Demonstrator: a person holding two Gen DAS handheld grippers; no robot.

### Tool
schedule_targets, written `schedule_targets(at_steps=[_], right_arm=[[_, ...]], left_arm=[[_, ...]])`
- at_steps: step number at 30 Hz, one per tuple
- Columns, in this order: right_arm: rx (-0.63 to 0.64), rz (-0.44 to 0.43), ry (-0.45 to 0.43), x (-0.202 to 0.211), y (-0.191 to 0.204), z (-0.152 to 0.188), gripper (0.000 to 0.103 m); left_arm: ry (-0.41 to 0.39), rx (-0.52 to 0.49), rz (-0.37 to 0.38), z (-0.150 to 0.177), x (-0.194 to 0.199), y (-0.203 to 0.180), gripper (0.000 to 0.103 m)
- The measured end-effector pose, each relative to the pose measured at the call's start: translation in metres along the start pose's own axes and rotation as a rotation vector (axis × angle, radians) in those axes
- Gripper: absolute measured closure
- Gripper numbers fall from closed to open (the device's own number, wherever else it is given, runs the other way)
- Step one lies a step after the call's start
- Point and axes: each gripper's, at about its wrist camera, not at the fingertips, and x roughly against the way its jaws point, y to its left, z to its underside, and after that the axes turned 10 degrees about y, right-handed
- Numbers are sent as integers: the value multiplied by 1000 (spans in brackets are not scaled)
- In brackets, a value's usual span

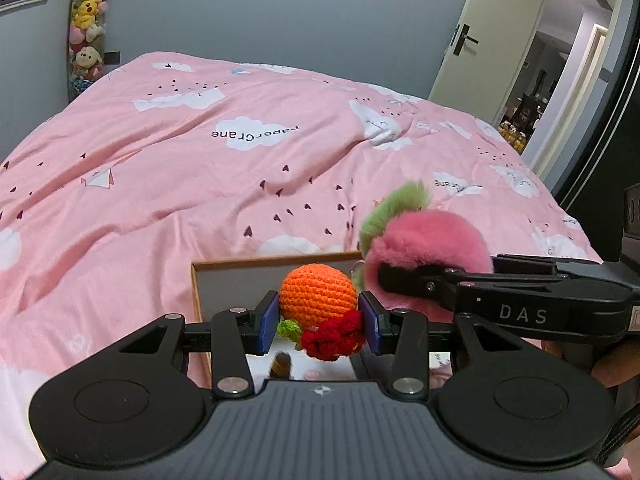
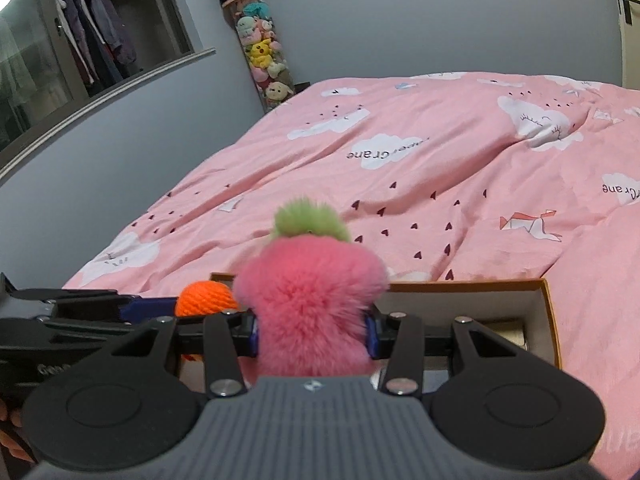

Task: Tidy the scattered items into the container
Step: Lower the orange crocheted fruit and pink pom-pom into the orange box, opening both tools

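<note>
Crocheted toy [image 1: 318, 300], an orange ball with a green and red knit tuft below, sits clamped between the blue pads of the left hand-held gripper [image 1: 319, 322], above the box [image 1: 256, 266] on the pink bed [image 1: 200, 184]. Just right of it, the right hand-held gripper [image 2: 312, 330] is clamped on a fluffy pink pompom [image 2: 312, 300] with a green top, also over the box.

Left claw [image 1: 318, 322] and right claw [image 2: 312, 330] sit side by side, tilted downward, each clamped on a toy.
</note>
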Motion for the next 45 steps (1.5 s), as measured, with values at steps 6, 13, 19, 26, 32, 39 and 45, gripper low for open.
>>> schedule_targets(at_steps=[6, 13, 19, 26, 32, 39, 45], right_arm=[[-33, -50, 89, -30, -11, -7, 55], [-37, -24, 211, -68, -14, 0, 55], [-35, 3, 276, -85, -16, 5, 50], [-27, 25, 256, -71, -18, 10, 51], [-35, 71, 140, -22, -16, 26, 51], [-56, 128, 31, 32, -21, 54, 50], [-106, 165, -7, 58, -34, 74, 50]], left_arm=[[36, -29, -32, -12, -15, 6, 54], [73, -48, -37, -9, -27, 10, 54], [111, -85, -50, -9, -40, 7, 54], [160, -126, -90, -8, -52, 4, 54], [222, -200, -164, -6, -67, -5, 54], [265, -237, -241, -3, -78, -13, 53], [252, -261, -258, -2, -76, -17, 51]])
